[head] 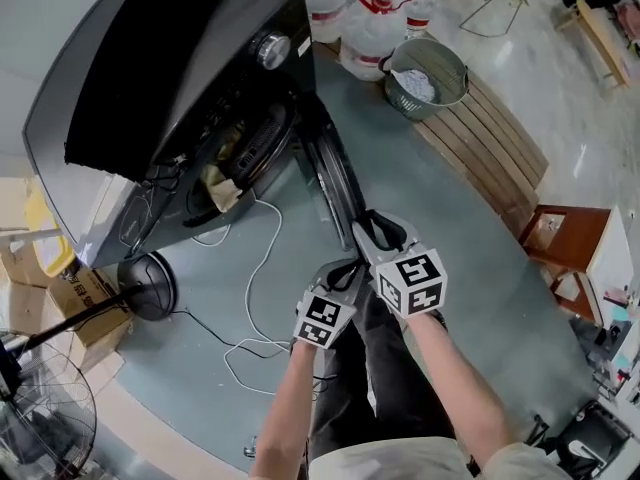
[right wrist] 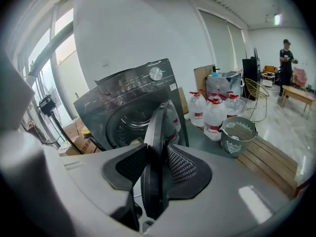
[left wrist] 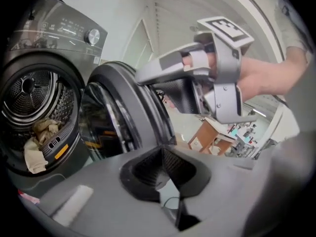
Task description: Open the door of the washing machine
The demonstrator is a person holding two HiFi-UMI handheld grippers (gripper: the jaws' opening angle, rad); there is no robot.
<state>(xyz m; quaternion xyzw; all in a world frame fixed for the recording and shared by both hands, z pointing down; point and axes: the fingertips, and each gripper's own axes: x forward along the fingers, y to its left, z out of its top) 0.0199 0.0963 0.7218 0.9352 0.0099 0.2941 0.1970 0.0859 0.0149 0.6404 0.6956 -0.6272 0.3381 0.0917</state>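
Above the door [right wrist: 159,120] in the right tool [right wrist: 157,152], illegible panel print [right wrist: 129,87].

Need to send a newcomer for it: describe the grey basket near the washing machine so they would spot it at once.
Start at the dark grey front-loading washing machine; to its right in the right gripper view stand big clear water bottles with red caps. Beside them, on the pale wooden slatted platform, sits the round grey perforated plastic basket: the only open-topped, hole-patterned container there.

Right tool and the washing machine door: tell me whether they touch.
Touching. The right gripper view shows the door clamped edge-on by the right tool, both pads against it.
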